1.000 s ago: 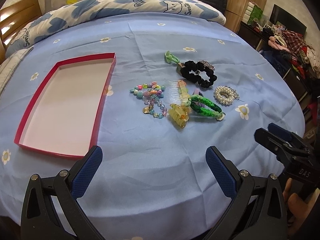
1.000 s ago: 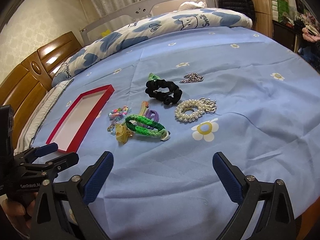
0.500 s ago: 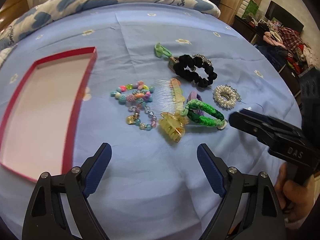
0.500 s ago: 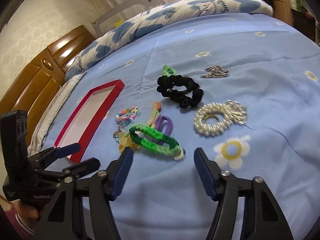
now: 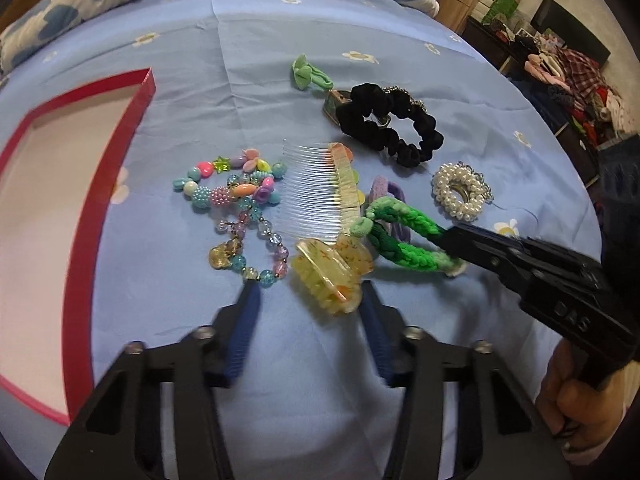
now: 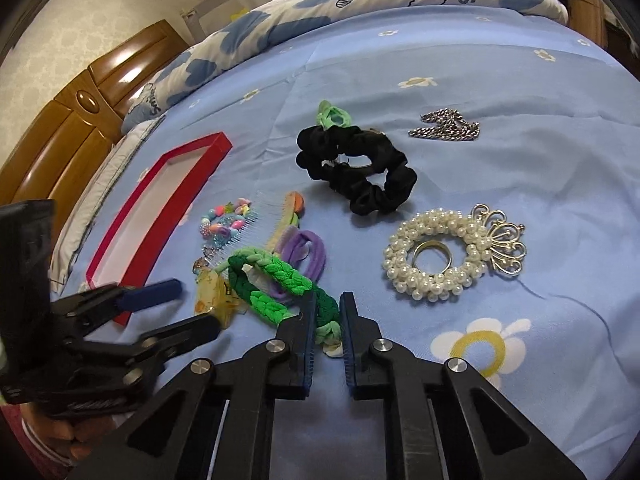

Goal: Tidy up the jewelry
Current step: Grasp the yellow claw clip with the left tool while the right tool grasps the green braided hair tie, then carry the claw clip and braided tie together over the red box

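Both grippers are down over the pile on the bed (image 6: pixel 500 92), blue flowered sheet. My right gripper (image 6: pixel 326 320) has just been closing, and its fingers (image 6: pixel 306 344) are now pinched on the near end of the green braided hair tie (image 6: pixel 276 276). In the left wrist view the same right gripper (image 5: pixel 452 240) comes in from the right, its tips clamped on that braid (image 5: pixel 404 220).

My left gripper (image 5: pixel 310 312) has also been closing. Its fingers (image 5: pixel 244 328) sit either side of the yellow claw clip (image 5: pixel 328 276), but I can't tell if the pads are actually pressing on it yet.

The rest of the stuff lies loose on the sheet:
- clear comb (image 5: pixel 316 188), touching the claw clip
- beaded bracelets (image 5: pixel 240 208), just left of the comb
- purple hair tie (image 6: pixel 308 252), partly under the braid
- black scrunchie (image 6: pixel 356 172), further back
- pearl scrunchie (image 6: pixel 440 260) with a metal ring inside it, off to the right
- silver chain (image 6: pixel 444 128), well behind that

The red tray (image 5: pixel 120 140) is on the left, white inside.
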### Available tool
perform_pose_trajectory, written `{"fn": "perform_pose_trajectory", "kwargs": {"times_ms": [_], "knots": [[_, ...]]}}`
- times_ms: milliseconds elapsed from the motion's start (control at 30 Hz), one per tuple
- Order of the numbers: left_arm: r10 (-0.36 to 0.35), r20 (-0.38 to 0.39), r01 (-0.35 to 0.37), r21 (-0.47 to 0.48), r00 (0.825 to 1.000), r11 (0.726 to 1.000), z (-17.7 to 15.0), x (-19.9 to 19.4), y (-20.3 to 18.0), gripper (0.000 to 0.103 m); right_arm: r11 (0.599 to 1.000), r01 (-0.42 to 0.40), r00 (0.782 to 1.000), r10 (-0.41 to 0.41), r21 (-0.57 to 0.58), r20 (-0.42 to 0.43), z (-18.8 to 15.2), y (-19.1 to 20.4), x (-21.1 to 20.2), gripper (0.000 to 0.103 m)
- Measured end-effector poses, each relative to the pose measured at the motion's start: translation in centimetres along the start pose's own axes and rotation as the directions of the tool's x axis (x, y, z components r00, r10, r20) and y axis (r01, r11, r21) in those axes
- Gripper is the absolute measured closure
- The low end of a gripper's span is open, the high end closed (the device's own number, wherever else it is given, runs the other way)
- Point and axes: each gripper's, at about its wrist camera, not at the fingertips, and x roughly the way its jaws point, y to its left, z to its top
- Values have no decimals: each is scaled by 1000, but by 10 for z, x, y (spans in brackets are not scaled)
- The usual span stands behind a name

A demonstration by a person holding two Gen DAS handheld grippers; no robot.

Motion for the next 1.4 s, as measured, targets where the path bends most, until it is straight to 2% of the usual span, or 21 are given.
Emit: {"fn": "perform_pose_trajectory", "kwargs": {"times_ms": [100, 300, 567, 767, 1000, 1400], "knots": [[-24, 0, 24, -7, 1000, 1000, 0, 0, 3, 84, 1000, -1, 1000, 1, 14, 13, -3, -2, -4, 92], [-41, 31, 42, -8, 999, 999, -4, -12, 9, 85, 998, -24, 999, 21, 61, 39, -9, -3, -15, 93], [-47, 68, 48, -19, 997, 999, -14, -40, 21, 85, 996, -66, 996, 61, 60, 70, -8, 21, -25, 93], [-16, 105, 20, -41, 994, 999, -23, -64, 42, 85, 994, -106, 993, 105, 23, 61, -3, 49, -19, 93], [44, 155, -29, -102, 987, 994, -29, -93, 83, 85, 985, -171, 985, 171, -23, 31, 5, 89, 0, 93], [168, 175, -125, -233, 970, 964, -30, -113, 167, 85, 962, -254, 967, 253, -100, -22, 24, 165, 44, 93]]}}
